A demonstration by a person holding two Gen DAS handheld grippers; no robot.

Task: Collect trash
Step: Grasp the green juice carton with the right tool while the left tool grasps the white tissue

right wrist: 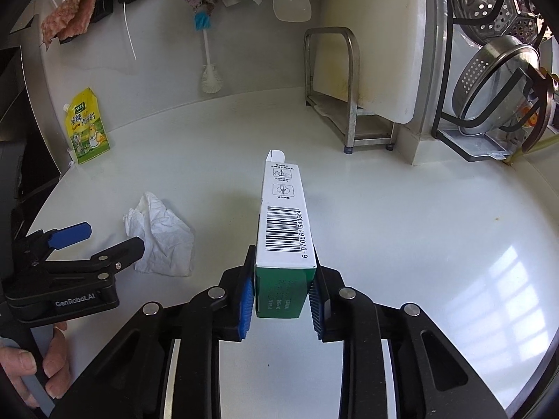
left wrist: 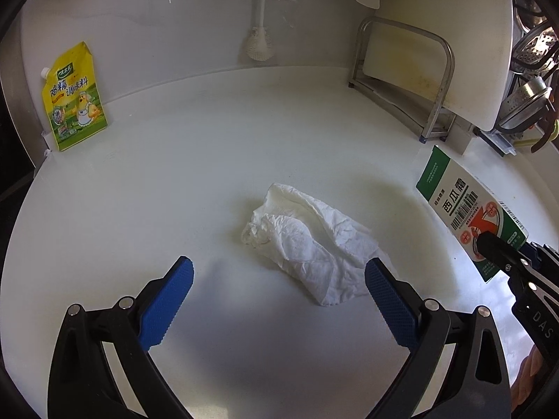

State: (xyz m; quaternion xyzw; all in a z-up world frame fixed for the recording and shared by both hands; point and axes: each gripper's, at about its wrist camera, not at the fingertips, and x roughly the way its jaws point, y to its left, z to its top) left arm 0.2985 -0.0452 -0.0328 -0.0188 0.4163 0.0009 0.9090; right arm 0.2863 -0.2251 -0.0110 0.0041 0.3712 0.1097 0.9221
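Clamped between the right gripper's [right wrist: 281, 300] blue pads: a green-and-white carton [right wrist: 283, 230], raised off the white counter [right wrist: 401, 216]. Spread wide, left gripper [left wrist: 279, 300], with crumpled white tissue [left wrist: 311, 241] on the counter just ahead, its near edge between the fingertips, touching neither.

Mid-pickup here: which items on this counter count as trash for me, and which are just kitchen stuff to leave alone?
Trash for the job:
crumpled tissue, ahead of the open left gripper
empty carton, clamped in the right gripper

Probably leave:
yellow seasoning pouch, standing by the wall
hanging brush
cutting board in its metal rack
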